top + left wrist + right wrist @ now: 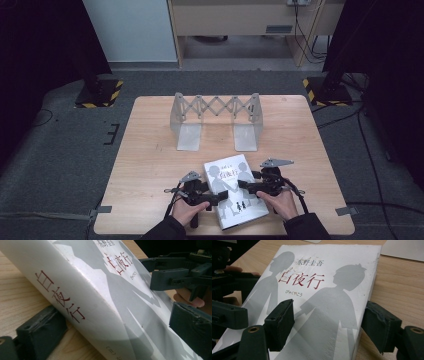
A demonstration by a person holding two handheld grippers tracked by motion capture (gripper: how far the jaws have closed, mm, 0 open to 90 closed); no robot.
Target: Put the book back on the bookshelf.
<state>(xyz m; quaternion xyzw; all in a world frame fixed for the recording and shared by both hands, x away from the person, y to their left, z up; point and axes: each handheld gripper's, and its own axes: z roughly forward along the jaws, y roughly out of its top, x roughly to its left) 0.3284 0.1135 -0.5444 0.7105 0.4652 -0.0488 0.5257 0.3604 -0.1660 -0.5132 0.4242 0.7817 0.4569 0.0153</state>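
White book with grey silhouettes.
Your left claw [120,322] and right claw [329,325] each straddled the book [329,277], released, red title showing.

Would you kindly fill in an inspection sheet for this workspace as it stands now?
Surface: wooden table, bare apart from the items below.
Job's things: white book lying flat near the front edge, cover up; its spine shows red lettering in the left gripper view.
Clutter: metal folding book rack standing at the back of the table, empty.
Grippers: left gripper at the book's spine side, jaws straddling that edge, open; right gripper with one jaw on the cover and one off the far edge, whether it presses is unclear.
Cables: one trails from each gripper; more lie on the floor at right.
Surroundings: grey carpet, two stands with striped bases, a desk behind.
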